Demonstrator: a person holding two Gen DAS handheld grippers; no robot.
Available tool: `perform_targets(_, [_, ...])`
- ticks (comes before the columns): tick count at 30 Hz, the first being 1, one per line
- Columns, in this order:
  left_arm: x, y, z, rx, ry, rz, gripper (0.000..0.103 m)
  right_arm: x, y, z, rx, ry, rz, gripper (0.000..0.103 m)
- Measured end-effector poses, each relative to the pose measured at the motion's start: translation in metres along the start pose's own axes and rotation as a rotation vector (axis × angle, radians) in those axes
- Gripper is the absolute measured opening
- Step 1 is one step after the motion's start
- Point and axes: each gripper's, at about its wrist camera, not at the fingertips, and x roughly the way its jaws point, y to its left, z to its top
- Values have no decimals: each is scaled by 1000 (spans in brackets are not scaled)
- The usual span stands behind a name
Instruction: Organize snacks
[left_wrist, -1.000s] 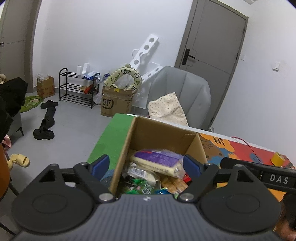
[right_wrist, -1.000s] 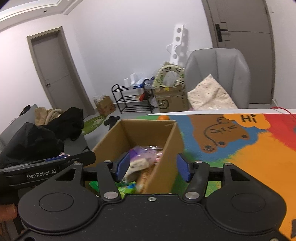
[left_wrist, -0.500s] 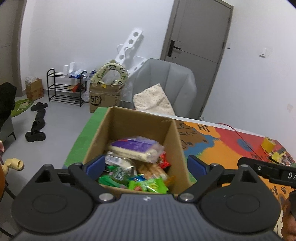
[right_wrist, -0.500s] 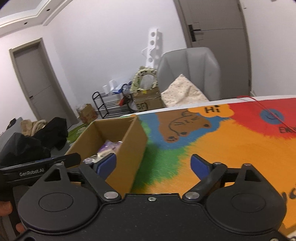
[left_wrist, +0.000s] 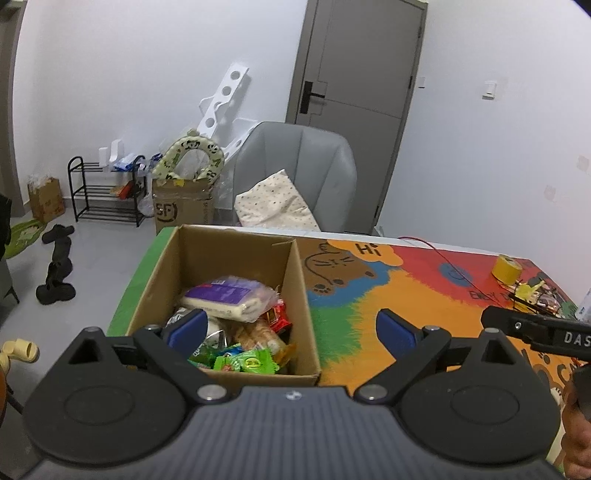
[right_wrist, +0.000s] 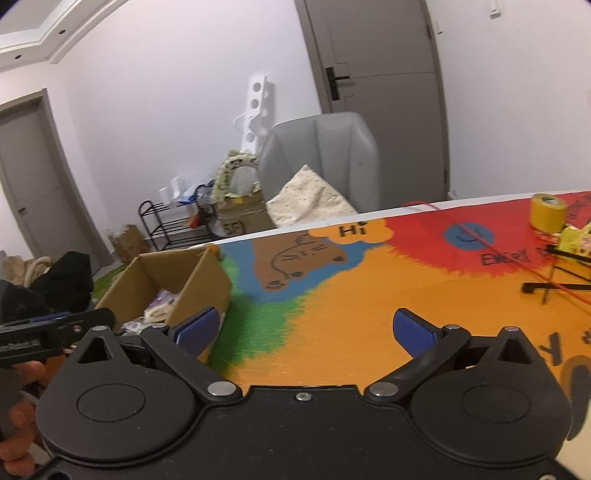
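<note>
An open cardboard box (left_wrist: 295, 280) stands at the table's left end and holds several snack packs: a purple-and-white pack (left_wrist: 229, 297) on top, green packs (left_wrist: 247, 360) at the front, a red one (left_wrist: 277, 319). My left gripper (left_wrist: 291, 328) is open and empty, hovering over the box's near right corner. My right gripper (right_wrist: 306, 328) is open and empty above the colourful mat (right_wrist: 351, 295), with the box (right_wrist: 207, 280) to its left. Yellow snack packets (right_wrist: 574, 240) lie at the far right.
A yellow tape roll (right_wrist: 546, 212) and a red cable (right_wrist: 480, 240) lie at the table's far right, beside black rods (right_wrist: 554, 286). A grey chair (left_wrist: 295, 173) with a cushion stands behind the table. Shoes, a rack and another box are on the floor to the left.
Both grippers have swung to the right, away from the box. The right gripper's jaws have opened wider, and it now faces the open mat rather than the box.
</note>
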Motion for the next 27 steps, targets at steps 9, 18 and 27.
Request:
perform_targets(9, [-13,-4,0,10,12,-11,102,-20,6,-5,-37,-14,-59,103])
perform_targets(18, [-33,-3,-9,49,9,-32,103,-42,16,-13,-61,-11,-53,103])
perform_targets(27, [-43,4,-9,59,10,-23,103,-59,15,-18,-69,7,-42,103])
